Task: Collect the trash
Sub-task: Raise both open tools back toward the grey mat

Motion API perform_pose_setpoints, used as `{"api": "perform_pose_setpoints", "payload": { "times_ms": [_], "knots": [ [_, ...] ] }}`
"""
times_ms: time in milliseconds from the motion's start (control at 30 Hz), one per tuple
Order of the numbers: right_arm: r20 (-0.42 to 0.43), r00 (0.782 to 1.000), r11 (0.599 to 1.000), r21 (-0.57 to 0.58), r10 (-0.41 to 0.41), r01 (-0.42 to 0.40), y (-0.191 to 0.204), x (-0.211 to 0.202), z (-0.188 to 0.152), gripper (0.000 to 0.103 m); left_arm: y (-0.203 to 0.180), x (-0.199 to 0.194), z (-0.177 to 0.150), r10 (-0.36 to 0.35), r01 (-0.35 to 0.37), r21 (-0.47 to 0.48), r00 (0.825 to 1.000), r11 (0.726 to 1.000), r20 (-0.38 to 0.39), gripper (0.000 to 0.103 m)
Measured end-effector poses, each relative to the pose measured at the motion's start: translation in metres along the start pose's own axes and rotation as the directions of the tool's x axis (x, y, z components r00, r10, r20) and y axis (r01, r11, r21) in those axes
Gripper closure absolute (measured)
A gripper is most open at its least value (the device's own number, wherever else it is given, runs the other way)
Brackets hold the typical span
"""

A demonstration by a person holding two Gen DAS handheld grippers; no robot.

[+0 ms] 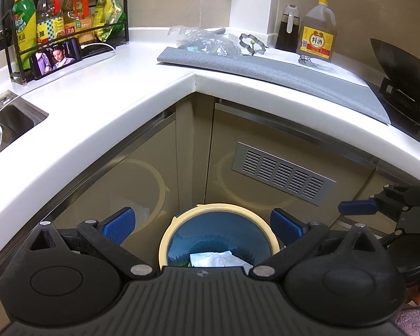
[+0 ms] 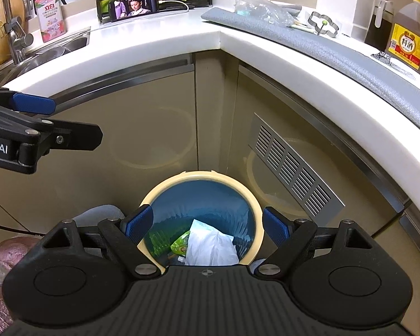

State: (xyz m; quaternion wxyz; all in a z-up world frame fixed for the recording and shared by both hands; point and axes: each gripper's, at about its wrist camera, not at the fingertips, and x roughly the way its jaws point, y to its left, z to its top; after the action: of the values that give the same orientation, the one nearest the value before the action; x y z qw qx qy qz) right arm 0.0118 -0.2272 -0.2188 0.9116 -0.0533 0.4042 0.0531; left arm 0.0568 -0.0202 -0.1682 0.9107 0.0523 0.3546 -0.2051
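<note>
**Both claws spread above the bin**

The left claw (image 1: 201,228) and right claw (image 2: 207,226) stand spread and hold nothing. Below them the trash bin (image 2: 154,193) holds white paper (image 2: 210,245) and perhaps a green wrapper (image 2: 180,245); the claw bodies hide its near rim. A crumpled plastic bag (image 1: 207,40) lies on the bench (image 1: 142,84).

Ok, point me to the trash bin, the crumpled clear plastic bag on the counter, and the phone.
trash bin (image 2: 254,204), right wrist view, on its cream rim.
clear plastic bag (image 1: 207,40), left wrist view, on its crumpled middle.
phone (image 1: 57,58), left wrist view, on its lit screen.
</note>
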Motion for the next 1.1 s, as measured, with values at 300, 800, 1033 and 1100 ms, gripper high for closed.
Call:
{"api": "perform_pose_setpoints", "payload": {
  "times_ms": [300, 800, 1033, 1100],
  "knots": [
    [-0.024, 1.0, 0.999, 0.03, 0.012, -0.011, -0.007, 0.01, 0.0, 0.016, -0.001, 0.008, 0.007, 0.029, -0.029, 0.027, 1.0, 0.999, -0.01, 0.0],
    [0.273, 0.952, 0.978, 0.187, -0.141, 0.092, -0.087, -0.036, 0.067, 0.015, -0.006, 0.026, 0.169, -0.012, 0.029, -0.102, 0.986, 0.994, 0.164, 0.0],
    [0.387, 0.891, 0.952, 0.274, -0.238, 0.135, -0.135, -0.025, 0.121, 0.01, -0.006, 0.087, 0.255, -0.024, 0.05, -0.186, 0.99, 0.981, 0.141, 0.0],
    [0.395, 0.883, 0.944, 0.298, -0.254, 0.138, -0.147, -0.011, 0.141, 0.01, -0.001, 0.11, 0.272, -0.029, 0.052, -0.211, 0.994, 0.976, 0.109, 0.0]
  ]
}}
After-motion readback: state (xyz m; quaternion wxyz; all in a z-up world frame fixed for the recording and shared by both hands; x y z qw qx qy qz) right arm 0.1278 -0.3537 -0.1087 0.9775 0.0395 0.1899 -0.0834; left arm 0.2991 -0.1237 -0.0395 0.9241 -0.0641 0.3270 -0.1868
